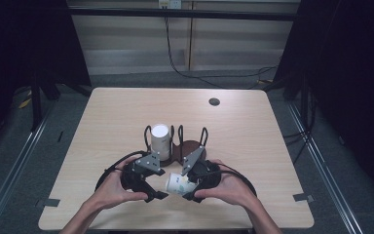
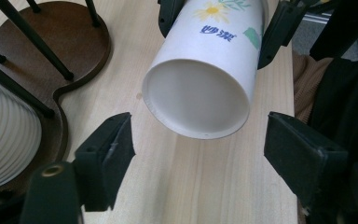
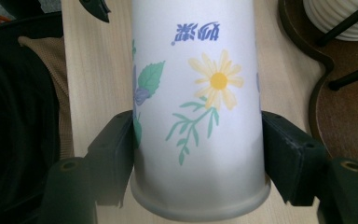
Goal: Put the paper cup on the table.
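Lying sideways — white, flower-printed paper cup (image 3: 198, 112)

Cup stack (image 2: 2, 140) cut off at left edge

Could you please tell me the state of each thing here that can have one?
Paper cup: lying level above the table, clamped near its rim.
Right gripper: shut on the paper cup.
Left gripper: open, jaws either side of the cup's base, not touching.
Cup stack: upright in the rack.
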`<state>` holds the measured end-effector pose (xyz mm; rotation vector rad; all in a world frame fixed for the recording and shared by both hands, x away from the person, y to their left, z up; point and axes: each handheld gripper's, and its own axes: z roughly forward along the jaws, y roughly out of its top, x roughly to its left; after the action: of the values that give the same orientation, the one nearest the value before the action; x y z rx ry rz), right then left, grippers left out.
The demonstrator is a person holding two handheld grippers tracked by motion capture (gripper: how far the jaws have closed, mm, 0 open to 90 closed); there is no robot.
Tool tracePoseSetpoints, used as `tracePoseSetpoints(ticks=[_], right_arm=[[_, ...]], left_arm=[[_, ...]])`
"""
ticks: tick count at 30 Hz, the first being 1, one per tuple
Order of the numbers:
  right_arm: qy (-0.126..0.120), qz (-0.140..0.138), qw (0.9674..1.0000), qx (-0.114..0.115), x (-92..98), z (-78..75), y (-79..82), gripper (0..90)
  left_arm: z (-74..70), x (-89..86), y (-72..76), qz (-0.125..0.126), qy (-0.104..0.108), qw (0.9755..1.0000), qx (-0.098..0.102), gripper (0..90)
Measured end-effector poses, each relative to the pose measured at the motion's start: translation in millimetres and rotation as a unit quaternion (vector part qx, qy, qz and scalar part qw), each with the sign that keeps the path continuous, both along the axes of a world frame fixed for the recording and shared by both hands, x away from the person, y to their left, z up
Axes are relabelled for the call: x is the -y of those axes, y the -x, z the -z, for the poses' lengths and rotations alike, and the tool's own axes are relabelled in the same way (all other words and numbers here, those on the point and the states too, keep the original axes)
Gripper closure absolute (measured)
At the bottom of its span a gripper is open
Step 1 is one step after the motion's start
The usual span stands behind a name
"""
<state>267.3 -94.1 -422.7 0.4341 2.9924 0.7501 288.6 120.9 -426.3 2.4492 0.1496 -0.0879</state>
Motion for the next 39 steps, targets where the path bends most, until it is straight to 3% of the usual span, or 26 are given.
tracePoseSetpoints(ticks=[9, 13, 19, 21, 26, 39], right_arm=[[0.016, -0.010, 0.9998, -0.002, -5.5, 3.5, 3.1, 30.8], [0.002, -0.014, 0.9999, -0.009, -6.4, 5.3, 2.9, 30.6], [0.001, -0.022, 0.9997, -0.014, -10.5, 7.9, 4.3, 30.7], [0.000, -0.024, 0.9996, -0.015, -12.5, 7.9, 5.1, 30.7], [-0.002, -0.030, 0.9994, -0.018, -16.7, 10.6, 5.8, 30.6], [-0.024, -0.037, 0.9989, -0.014, -16.0, 9.4, 6.3, 30.7]], left_arm=[[6.8, 6.5, 1.7, 0.009, -0.019, 0.9998, -0.007, 22.7], [6.1, 8.0, 4.1, 0.016, -0.021, 0.9997, 0.000, 26.8], [6.9, 10.2, 4.3, 0.022, -0.025, 0.9994, -0.007, 25.3], [7.4, 11.1, 5.6, 0.020, -0.023, 0.9995, 0.001, 26.0], [7.0, 12.3, 6.8, 0.033, -0.026, 0.9991, -0.004, 30.4], [4.9, 11.0, 7.6, 0.038, -0.017, 0.9991, -0.010, 32.9]])
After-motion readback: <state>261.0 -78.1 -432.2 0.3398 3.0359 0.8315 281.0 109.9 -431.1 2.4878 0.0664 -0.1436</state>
